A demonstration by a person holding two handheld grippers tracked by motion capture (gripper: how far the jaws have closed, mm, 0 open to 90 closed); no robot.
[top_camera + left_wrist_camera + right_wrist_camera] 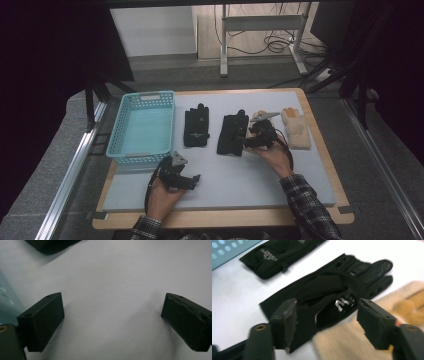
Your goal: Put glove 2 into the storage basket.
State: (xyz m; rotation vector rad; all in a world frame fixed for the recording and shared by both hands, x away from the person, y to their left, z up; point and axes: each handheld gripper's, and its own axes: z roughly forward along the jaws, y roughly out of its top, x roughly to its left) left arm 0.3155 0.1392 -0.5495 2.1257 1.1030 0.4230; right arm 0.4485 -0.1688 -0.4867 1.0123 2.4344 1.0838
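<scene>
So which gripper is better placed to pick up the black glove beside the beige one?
Right: the right gripper is at that black glove, fingers open around its edge. The left gripper sits over bare mat.

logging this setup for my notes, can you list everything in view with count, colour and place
basket: 1, light blue, left side of mat
black gloves: 2, black, flat on mat right of basket
beige glove: 1, cream with tan patches, far right of mat
mat: 1, pale grey, covering table
table: 1, wooden edge showing round mat
left gripper: 1, black, near front of mat, jaws open over bare mat
right gripper: 1, black, jaws open around second black glove's edge
</scene>
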